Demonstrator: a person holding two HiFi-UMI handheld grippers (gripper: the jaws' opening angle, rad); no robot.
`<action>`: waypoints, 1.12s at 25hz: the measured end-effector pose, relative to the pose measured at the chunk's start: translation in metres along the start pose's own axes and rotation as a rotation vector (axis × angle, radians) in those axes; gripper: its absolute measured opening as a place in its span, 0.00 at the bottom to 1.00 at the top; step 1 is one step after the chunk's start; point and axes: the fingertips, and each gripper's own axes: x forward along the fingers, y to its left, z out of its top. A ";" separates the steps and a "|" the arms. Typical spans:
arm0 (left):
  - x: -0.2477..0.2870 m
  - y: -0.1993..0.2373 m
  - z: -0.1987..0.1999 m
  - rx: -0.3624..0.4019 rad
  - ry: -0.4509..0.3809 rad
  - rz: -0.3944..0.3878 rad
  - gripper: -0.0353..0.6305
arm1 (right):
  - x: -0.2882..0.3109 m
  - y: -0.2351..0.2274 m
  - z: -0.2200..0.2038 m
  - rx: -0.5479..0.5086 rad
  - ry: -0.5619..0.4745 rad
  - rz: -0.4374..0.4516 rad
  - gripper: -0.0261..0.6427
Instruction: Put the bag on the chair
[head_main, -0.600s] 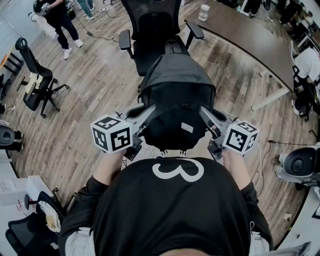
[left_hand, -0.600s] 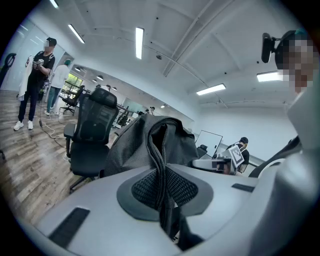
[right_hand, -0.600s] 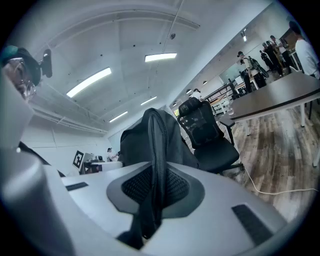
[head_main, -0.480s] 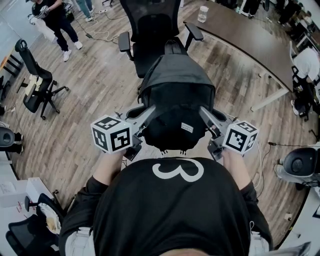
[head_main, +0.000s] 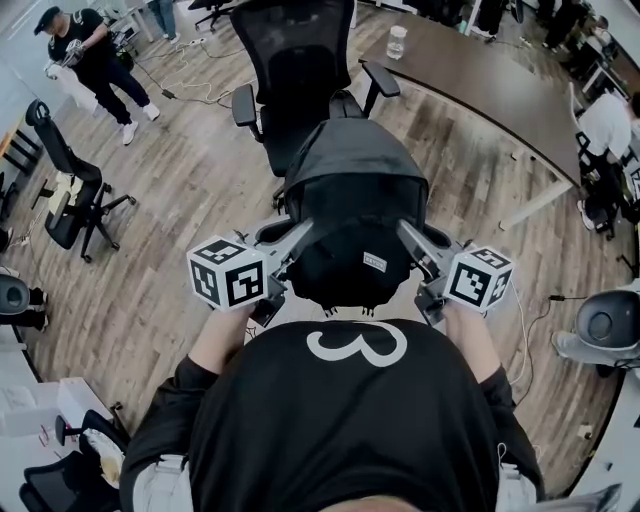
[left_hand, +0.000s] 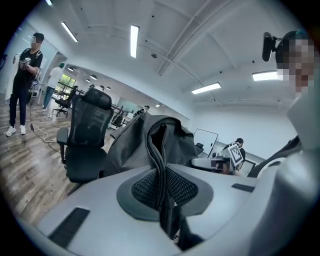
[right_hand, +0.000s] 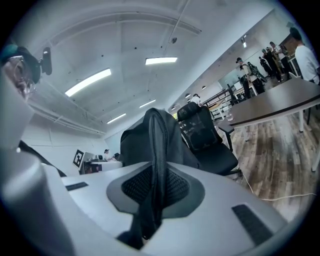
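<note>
I am holding the black bag (head_main: 352, 200) up in front of me with both tongs. My left tongs (head_main: 297, 240) are closed tight on a fold of the bag's cloth at its 9 o'clock side. My right tongs (head_main: 408, 238) pinch another fold the same way at 3 o'clock. The black chair (head_main: 296, 90) stands on the wood floor (head_main: 180, 200) at 12 o'clock, just past the bag, and the bag hides part of its seat. The bag is closed, so I cannot see what is inside. On the dark worktop (head_main: 480, 80) at 1 o'clock stands a clear jar (head_main: 397, 40). I cannot tell what is in it.
</note>
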 end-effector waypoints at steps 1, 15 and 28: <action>0.001 0.003 0.002 -0.001 0.003 -0.003 0.12 | 0.003 0.000 0.002 0.001 0.000 -0.002 0.13; 0.002 0.057 0.026 0.012 0.019 -0.040 0.12 | 0.057 -0.003 0.009 0.038 -0.030 -0.038 0.13; -0.010 0.068 0.042 0.023 -0.019 -0.028 0.12 | 0.079 0.009 0.023 0.009 -0.033 -0.040 0.13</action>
